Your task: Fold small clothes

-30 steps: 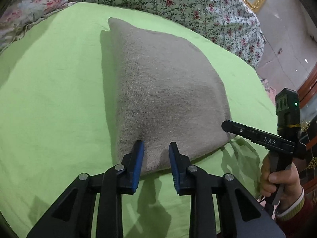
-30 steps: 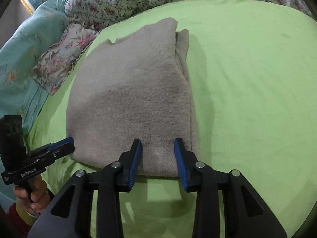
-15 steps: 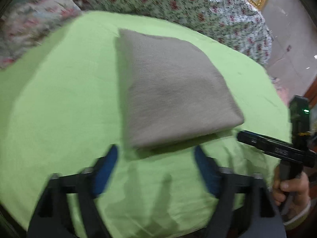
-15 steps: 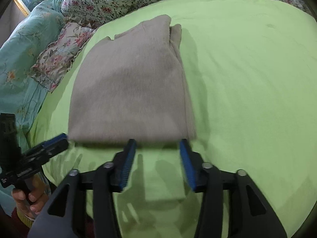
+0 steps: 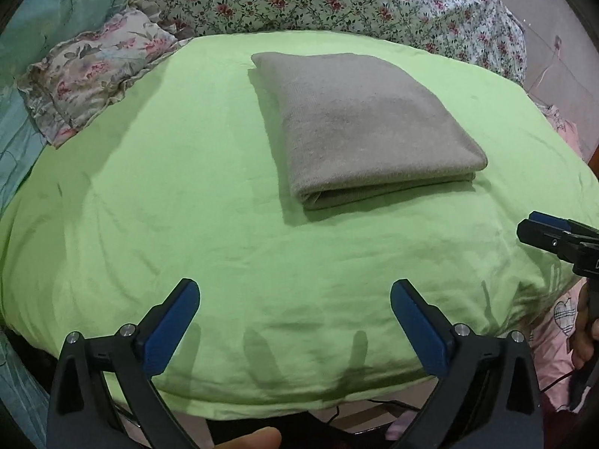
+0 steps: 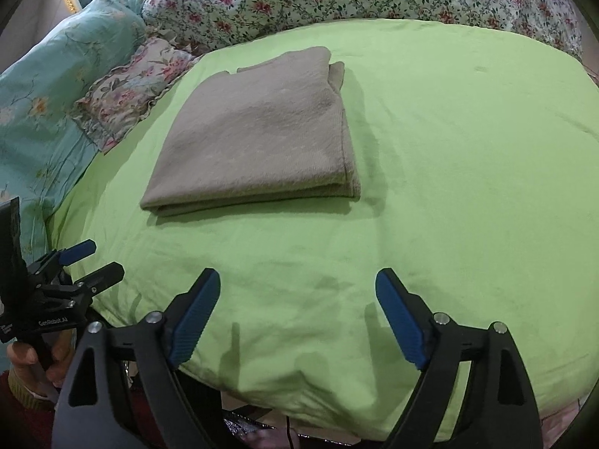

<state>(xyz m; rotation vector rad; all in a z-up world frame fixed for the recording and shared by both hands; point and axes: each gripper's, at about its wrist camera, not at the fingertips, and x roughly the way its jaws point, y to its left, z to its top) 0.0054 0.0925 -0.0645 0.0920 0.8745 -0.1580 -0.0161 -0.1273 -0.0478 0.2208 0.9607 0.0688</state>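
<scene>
Both tongs, left gripper and right gripper, just sprung wide, gripping nothing; ahead, well clear of them, lay folded grey-brown knitted garment on lime-green sheet.

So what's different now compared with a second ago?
Both grippers let go of the near edge of the folded cloth and pulled back toward the person. The left gripper and right gripper have just been opening and now stand wide with nothing between them. The cloth stayed folded in place on the green sheet.
</scene>
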